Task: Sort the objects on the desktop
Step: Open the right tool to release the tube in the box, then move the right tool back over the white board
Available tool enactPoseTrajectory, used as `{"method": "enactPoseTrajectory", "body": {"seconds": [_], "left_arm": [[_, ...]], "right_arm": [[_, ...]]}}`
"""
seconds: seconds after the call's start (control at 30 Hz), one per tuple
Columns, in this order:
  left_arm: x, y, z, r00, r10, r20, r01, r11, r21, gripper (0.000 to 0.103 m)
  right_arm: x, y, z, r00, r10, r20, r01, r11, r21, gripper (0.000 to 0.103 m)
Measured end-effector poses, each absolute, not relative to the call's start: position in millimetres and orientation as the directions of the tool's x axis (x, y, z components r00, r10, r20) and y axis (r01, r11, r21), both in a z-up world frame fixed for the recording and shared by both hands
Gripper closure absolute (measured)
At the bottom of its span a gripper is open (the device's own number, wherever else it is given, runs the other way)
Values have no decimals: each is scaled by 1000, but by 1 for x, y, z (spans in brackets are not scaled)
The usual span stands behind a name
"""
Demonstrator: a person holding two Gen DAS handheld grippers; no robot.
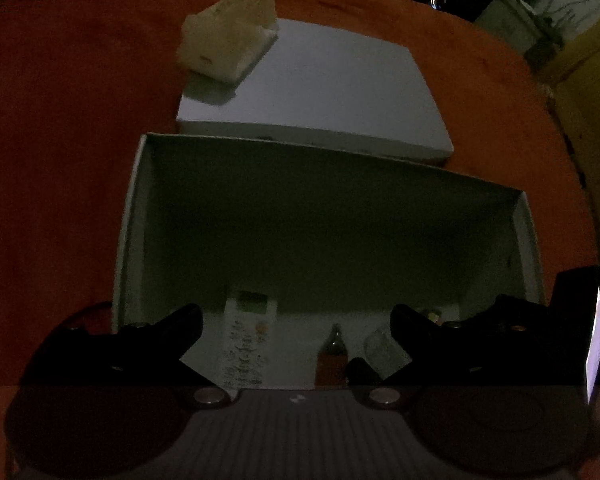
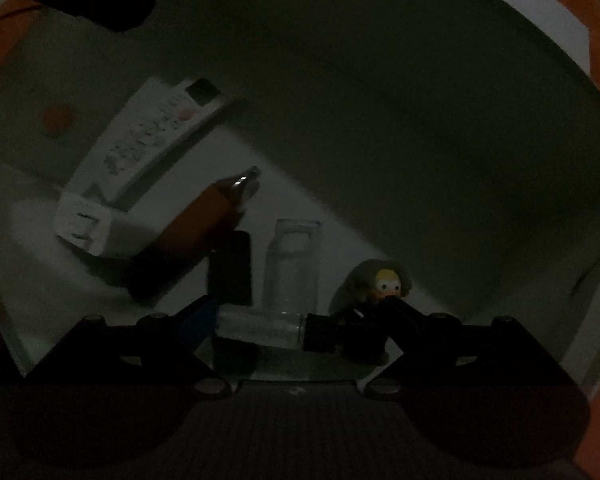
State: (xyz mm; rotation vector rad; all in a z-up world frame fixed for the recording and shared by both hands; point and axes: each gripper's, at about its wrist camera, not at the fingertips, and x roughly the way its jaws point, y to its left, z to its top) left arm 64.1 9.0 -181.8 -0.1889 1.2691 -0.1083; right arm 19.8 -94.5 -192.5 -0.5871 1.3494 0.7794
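Right wrist view: your right gripper holds the small vial crosswise inside the box; lower it gently (left gripper open) before releasing.

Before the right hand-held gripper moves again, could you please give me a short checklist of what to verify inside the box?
1. Right hand-held gripper spans the small vial lying crosswise between its fingers: ok.
2. Fingers actually clamped on the vial: cannot tell, too dark.
3. Left hand-held gripper open and holding nothing, at the near rim of the open box: ok.
4. Upright clear bottle and toy figure stand close beyond the vial; room to move: not ok.
5. Remote control lies apart, further back: ok.
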Motion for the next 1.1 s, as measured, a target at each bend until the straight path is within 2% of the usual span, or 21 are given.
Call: {"method": "enactPoseTrajectory", "body": {"seconds": [0.33,0.5,0.73,0.87,1.1], "left_arm": [[62,8,-186,281,-187,-941,-26,979,-202,1],[63,9,-188,283,-189,-940,-24,979,-205,1],[63,10,-191,273,-191,-943,-30,978,-206,1],[62,12,-187,296,-202,-934,-39,974,-223,1],[63,17,-171,354,-219,-909,-22,970,-242,1]], "right_arm": [[12,-95,-193,89,141,-986,-800,600,13,11],[18,-98,-186,83,175,-981,-780,624,45,20],[21,-97,-186,74,138,-988,-774,633,31,19],[29,-100,-168,69,168,-983,-753,655,59,15],[53,-126,-110,105,288,-952,-675,723,144,15]]}}
